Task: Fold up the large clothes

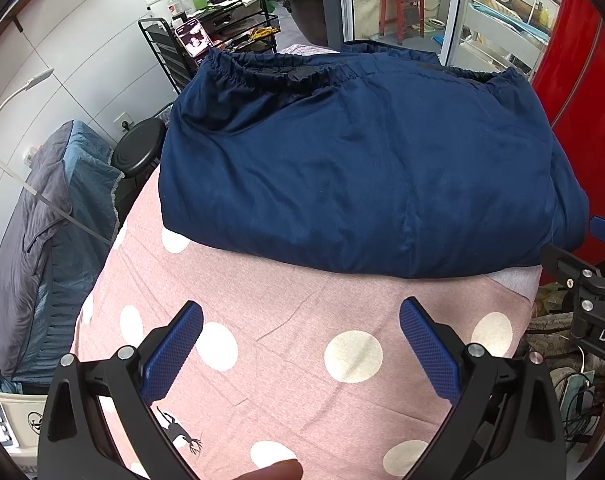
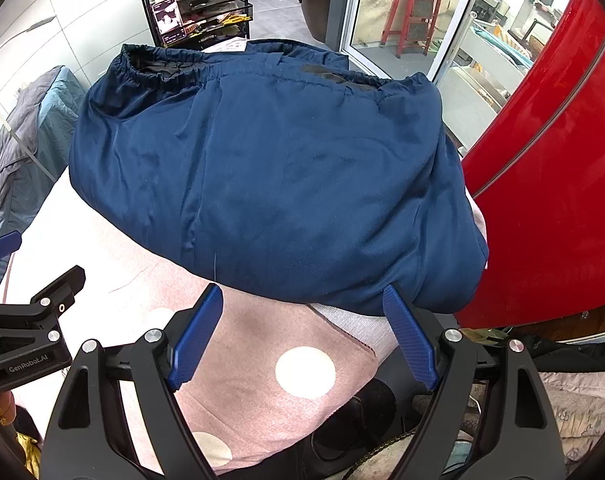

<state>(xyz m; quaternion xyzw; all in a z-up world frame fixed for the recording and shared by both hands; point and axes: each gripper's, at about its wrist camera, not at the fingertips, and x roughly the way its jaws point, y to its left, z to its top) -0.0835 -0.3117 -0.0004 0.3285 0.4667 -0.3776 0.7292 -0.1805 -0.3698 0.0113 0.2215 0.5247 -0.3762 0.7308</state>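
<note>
- Left gripper (image 1: pixel 301 317): jaws spread wide, nothing between the blue pads, poised above bare pink cloth just short of the garment.
- Right gripper (image 2: pixel 302 300): also standing wide apart and empty, tips right at the near hem of the garment; impossible to tell whether the right tip touches the fabric.
- Navy garment (image 1: pixel 362 168): large, padded-looking, folded into a thick rounded bundle; smooth dark blue shell with soft creases and a vertical seam down the front.
- Gathered elastic edge (image 2: pixel 166 66) along the far side, black lining showing in the opening.
- Lies across the far half of the surface (image 1: pixel 262 360), which wears a pink cover with white dots and a small black deer print.
- Right end of the bundle hanging past the surface edge, close against a red panel (image 2: pixel 542 200).
- Underside and inner layers of the fold hidden; sleeves or legs not distinguishable.
- Pale grey patch (image 2: pixel 354 324) of another cloth peeking from under the near hem, mostly covered.
- Fingertip (image 1: pixel 274 472) cut off at the bottom edge of the left view.
- Black rack (image 1: pixel 222 32) with bottles beyond the garment, partly blocked.
</note>
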